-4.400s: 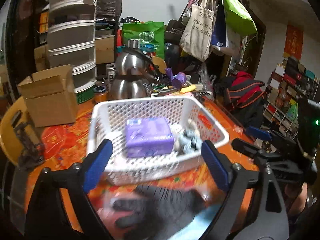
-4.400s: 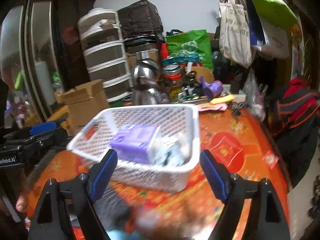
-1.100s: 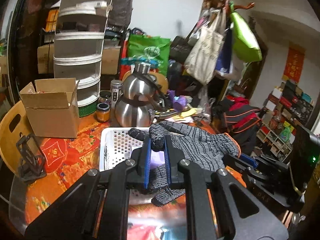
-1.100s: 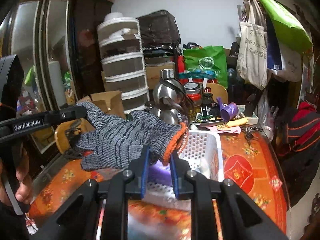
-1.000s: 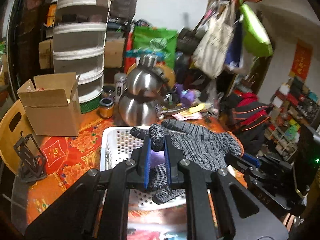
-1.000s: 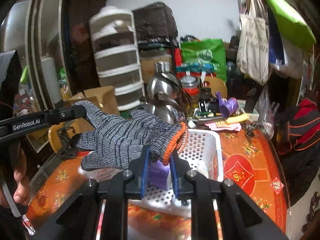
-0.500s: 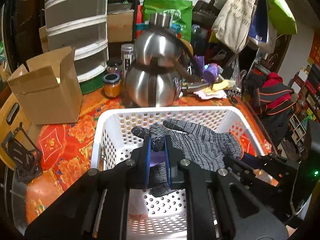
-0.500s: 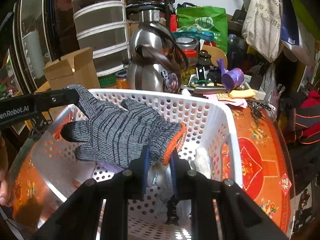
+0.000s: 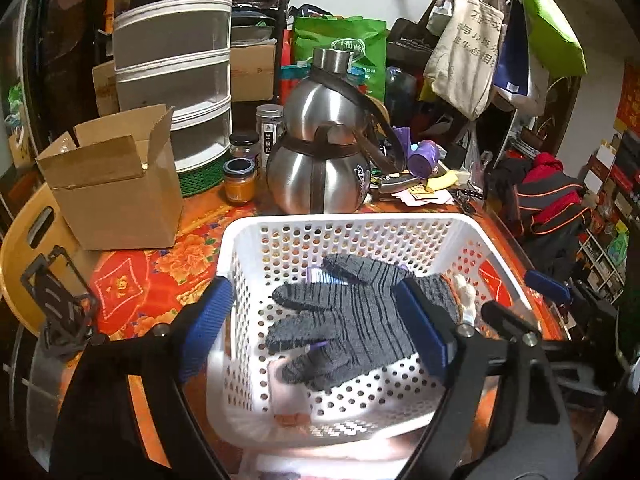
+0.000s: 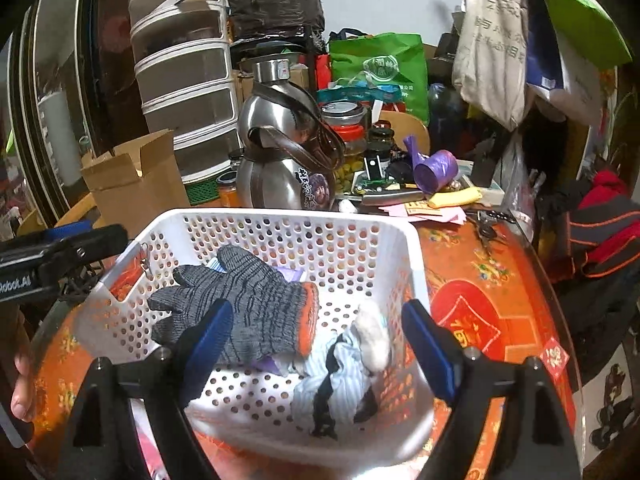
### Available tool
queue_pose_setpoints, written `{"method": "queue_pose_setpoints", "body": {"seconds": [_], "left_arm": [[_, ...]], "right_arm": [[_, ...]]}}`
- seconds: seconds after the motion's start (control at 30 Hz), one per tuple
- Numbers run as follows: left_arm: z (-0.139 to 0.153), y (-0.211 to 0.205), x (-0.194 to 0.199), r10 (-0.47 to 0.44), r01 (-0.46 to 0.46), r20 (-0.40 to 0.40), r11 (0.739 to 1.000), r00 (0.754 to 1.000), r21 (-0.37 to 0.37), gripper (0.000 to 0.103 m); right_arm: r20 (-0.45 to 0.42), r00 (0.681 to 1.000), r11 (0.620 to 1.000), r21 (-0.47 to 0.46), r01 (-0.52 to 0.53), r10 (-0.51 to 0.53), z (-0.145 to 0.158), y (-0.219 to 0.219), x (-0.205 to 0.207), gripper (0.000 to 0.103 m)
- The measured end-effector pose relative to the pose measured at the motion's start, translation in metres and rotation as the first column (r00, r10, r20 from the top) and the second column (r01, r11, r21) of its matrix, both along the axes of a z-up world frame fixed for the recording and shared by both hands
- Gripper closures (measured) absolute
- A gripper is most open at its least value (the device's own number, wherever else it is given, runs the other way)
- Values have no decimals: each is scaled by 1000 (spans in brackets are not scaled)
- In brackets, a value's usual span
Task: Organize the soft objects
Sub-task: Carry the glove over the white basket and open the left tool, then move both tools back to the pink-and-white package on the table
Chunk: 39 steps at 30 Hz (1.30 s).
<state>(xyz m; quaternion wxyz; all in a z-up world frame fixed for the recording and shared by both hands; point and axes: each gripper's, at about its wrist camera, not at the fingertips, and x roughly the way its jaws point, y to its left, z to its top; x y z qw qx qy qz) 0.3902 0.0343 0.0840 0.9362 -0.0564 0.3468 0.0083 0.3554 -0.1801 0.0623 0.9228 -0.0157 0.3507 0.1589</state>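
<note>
The grey knit glove (image 9: 352,316) lies inside the white perforated basket (image 9: 344,222), spread flat with its fingers toward my left and its orange cuff (image 10: 309,320) toward my right, resting on top of a purple packet (image 10: 290,274) that only peeks out from under it. My left claw (image 9: 316,332) is spread wide above the basket and holds nothing; my right claw (image 10: 316,344) is equally wide and empty, hanging over the basket's near side. Beside the glove, in the right part of the basket, sits a bundle of pale blue and black cloth (image 10: 336,380) with a small white soft thing (image 10: 374,338) on it. So I judge this item done: the glove is in the basket and free of both claws. What is left is hard to say. At the bottom edge of both views, just in front of the basket on the tabletop (image 10: 480,280), something pale and reddish shows, too blurred to name; it may be another soft thing to collect. The steel kettle (image 9: 320,168) and cardboard box (image 9: 116,188) behind the basket are not mine to sort.
</note>
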Motion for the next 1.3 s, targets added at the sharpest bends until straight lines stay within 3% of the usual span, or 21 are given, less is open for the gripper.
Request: {"method": "queue_pose_setpoints", "body": {"seconds": [0.3,0.53,0.63,0.8,1.0,1.3], "left_arm": [[-9,-1,-78,-21,21,-8,1000,1000,-11,21],[-39,5,-160,-26,26,-4,999,1000,-39,21],[-62,6,-199,-43,42,-1,995,999,-89,21],[-99,-6,-244,-56,55,-9,994,998,-93,21],[-127,-22,-265,-87,84,-38,994,995,-77,21],[-133,-21,-262,-89,86,-44,993,995,-75,21]], "right_arm": [[-3,1000,1000,25,7,-7,-5,-16,-34,17],[6,1000,997,75,-10,10,-27,-41,-111,17],[-17,1000,993,120,-9,11,-44,-56,-148,17],[-52,999,990,143,-2,10,-77,-66,-212,17],[-65,998,985,170,-11,22,-104,-65,-262,17],[-63,997,989,145,-35,44,-109,-50,-265,17]]}}
